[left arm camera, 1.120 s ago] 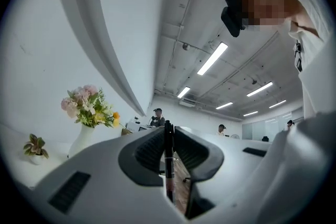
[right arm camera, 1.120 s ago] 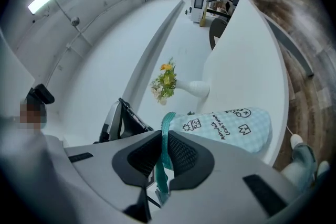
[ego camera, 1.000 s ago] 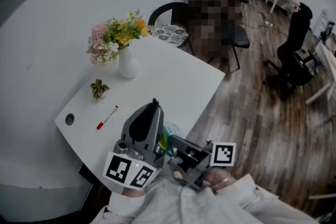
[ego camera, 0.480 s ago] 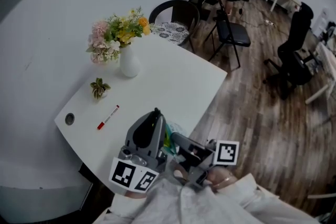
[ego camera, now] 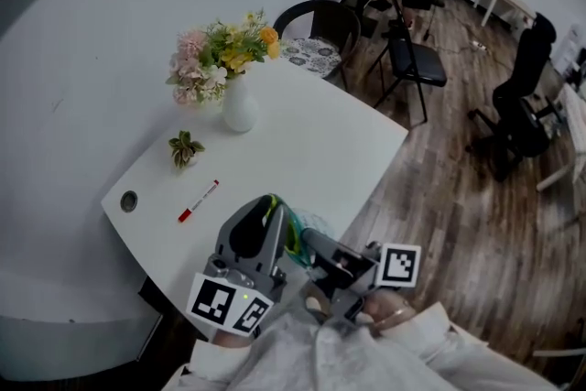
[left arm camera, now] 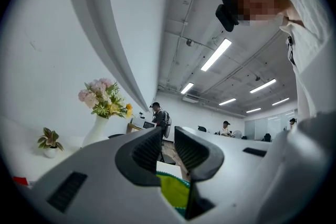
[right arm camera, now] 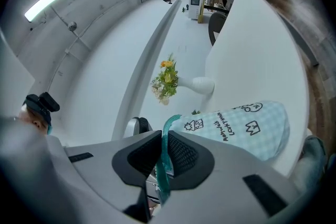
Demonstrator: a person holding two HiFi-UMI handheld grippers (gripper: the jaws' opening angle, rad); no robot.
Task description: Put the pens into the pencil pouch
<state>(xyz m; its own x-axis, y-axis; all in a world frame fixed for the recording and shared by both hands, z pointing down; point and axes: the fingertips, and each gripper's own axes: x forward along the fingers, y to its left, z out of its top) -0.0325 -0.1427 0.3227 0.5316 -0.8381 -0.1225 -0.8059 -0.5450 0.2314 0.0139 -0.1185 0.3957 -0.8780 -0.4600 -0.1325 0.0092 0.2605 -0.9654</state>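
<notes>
left tongs (left arm camera: 167, 140) clenched on the yellow-green lined edge of a pale blue checked fabric pencil pouch (right arm camera: 239, 127). right tongs (right arm camera: 161, 140), close beside the left tongs, clenched on the pouch's teal zip band (right arm camera: 168, 124). the pouch extends ahead of the right tongs over the white surface (ego camera: 320, 137). a red-capped white pen (ego camera: 199, 200) lies on the surface, outside the pouch, well apart from the left tongs, ahead and to their left. a white vase of flowers (ego camera: 240, 110) stands farther ahead.
</notes>
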